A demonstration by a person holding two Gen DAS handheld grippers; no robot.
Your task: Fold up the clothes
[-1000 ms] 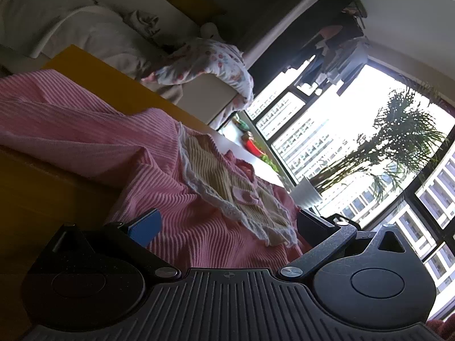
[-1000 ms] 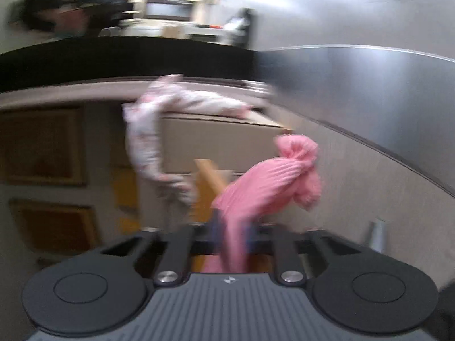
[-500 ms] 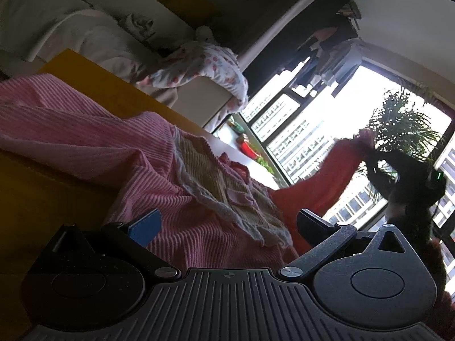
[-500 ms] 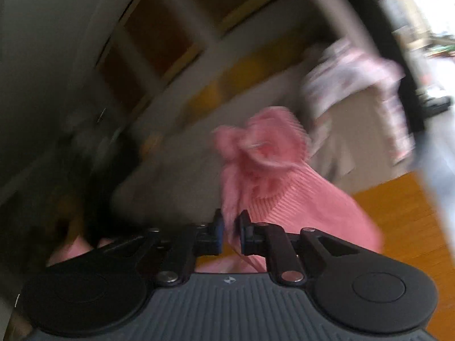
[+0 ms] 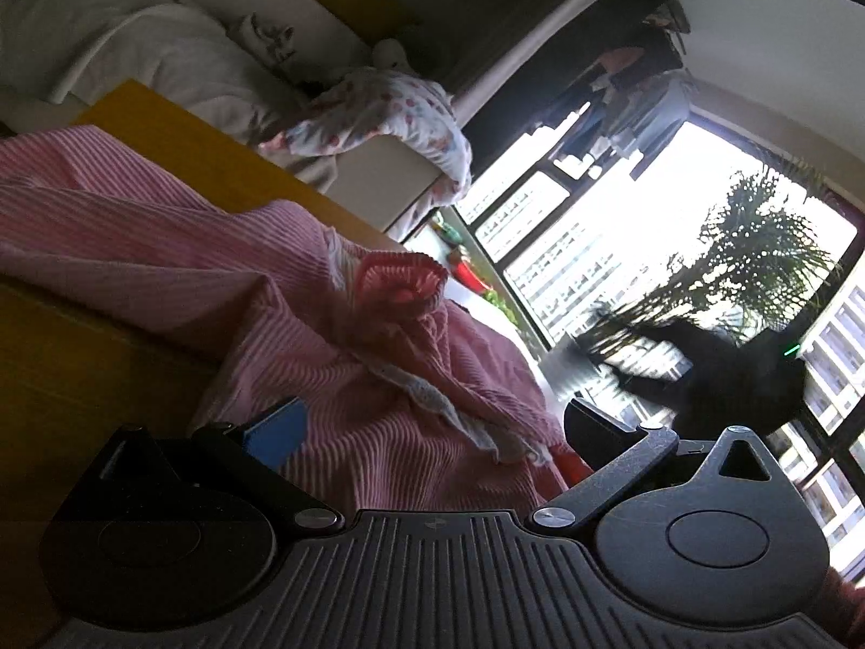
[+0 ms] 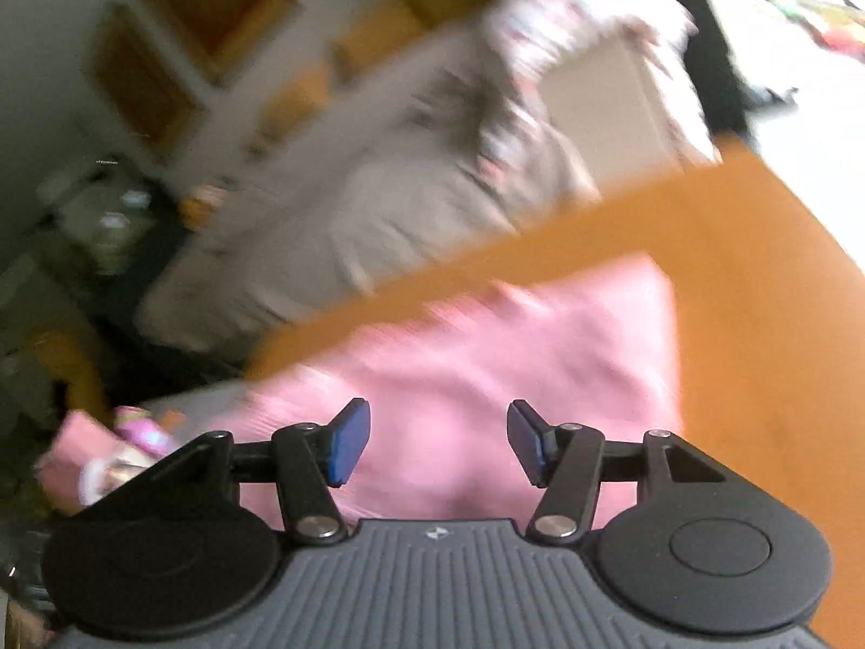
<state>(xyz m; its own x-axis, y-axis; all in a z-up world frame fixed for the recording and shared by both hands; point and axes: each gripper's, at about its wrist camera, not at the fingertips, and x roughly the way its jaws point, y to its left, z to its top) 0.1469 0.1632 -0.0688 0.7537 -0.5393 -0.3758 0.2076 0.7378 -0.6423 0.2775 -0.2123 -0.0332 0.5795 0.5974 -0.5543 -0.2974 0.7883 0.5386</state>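
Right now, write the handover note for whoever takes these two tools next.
Left tool: open, fingers apart on either side of the pink ribbed sweater, gripping nothing.
Right tool: open and empty, above the sweater; this view is blurred with motion.
Sweater lies on the orange table. One sleeve is laid across the front, its cuff resting on top and covering most of the lace panel.
Done: one sleeve folded in.
Left: the other sleeve, seemingly not yet folded, then fold the body.
A floral garment is draped over the sofa arm behind the table, untouched.
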